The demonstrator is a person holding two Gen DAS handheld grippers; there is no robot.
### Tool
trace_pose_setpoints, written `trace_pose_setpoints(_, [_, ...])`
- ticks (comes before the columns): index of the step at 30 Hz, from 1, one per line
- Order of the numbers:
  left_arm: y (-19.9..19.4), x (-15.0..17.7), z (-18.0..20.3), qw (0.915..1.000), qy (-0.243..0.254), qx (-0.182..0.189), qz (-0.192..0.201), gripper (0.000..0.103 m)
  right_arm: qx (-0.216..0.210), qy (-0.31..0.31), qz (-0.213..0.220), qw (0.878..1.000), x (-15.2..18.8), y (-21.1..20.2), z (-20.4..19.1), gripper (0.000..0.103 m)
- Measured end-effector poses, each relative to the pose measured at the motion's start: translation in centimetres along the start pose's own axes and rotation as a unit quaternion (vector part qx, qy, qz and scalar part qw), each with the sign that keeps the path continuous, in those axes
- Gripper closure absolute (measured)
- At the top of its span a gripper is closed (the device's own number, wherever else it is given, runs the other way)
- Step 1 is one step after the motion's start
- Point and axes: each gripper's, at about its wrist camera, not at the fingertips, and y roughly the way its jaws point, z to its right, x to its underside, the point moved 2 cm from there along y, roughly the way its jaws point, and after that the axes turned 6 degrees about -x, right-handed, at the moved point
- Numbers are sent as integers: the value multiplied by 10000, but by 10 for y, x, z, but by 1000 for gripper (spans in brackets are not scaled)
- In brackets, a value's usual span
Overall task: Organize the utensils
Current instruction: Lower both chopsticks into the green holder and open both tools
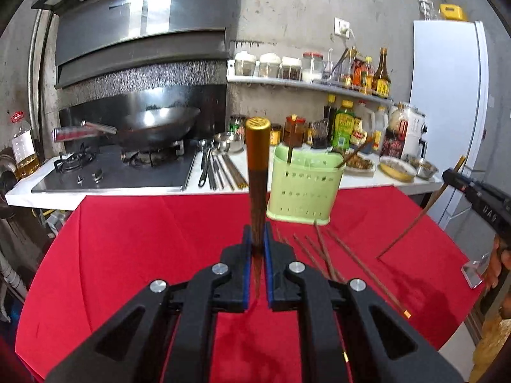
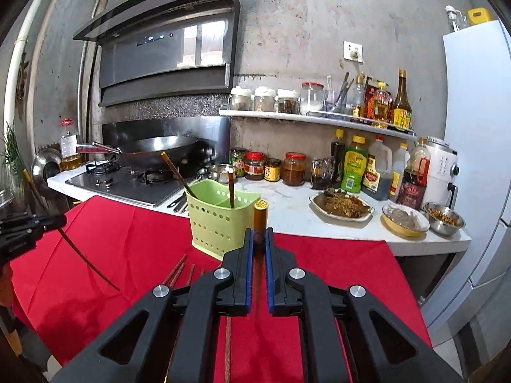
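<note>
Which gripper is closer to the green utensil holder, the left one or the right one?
Right. The right gripper holds its chopstick just before the green utensil holder. The left gripper is farther back over the red cloth.

Bare concrete wall [image 2: 303, 32], steel range hood [image 2: 166, 51], white fridge [image 1: 447, 102], marble counter [image 2: 293, 204], condiment shelf [image 2: 287, 115]

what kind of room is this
A home kitchen, most likely. A wok sits on a gas stove under a range hood, and a wall shelf and the counter hold sauce bottles, jars and dishes of food.
</note>
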Motion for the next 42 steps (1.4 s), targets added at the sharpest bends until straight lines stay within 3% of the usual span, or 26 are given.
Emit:
trace_pose_setpoints(6, [13,-38,12,9994,105,-4,334,97,77,0,51,10000,-22,18,10,96])
trace_pose_setpoints(12, [34,-107,12,9962,-71,-78,866,97,176,-112,603,9980,-73,35,20,96])
trace_pose_setpoints(15, [50,-146,13,9940,-238,63,1065,97,135,-201,940,9953,-105,45,20,96])
trace_pose_setpoints(19, [81,-175,25,9940,-304,412,970,97,-69,-176,1078,9940,-126,65,17,96])
trace_pose_setpoints(25, [141,-169,49,9964,-112,679,492,97,-288,-100,894,9955,-122,104,13,96])
trace_pose_setpoints(28, [162,-163,51,9962,-153,792,331,97,-128,-172,1067,9941,-127,104,14,96])
trace_pose_setpoints(36, [183,-161,53,9966,-66,816,64,97,-318,-197,1326,9905,-168,108,11,96])
trace_pose_setpoints(42, [187,-154,60,9966,155,805,-27,97,-413,-214,943,9945,-138,132,4,94])
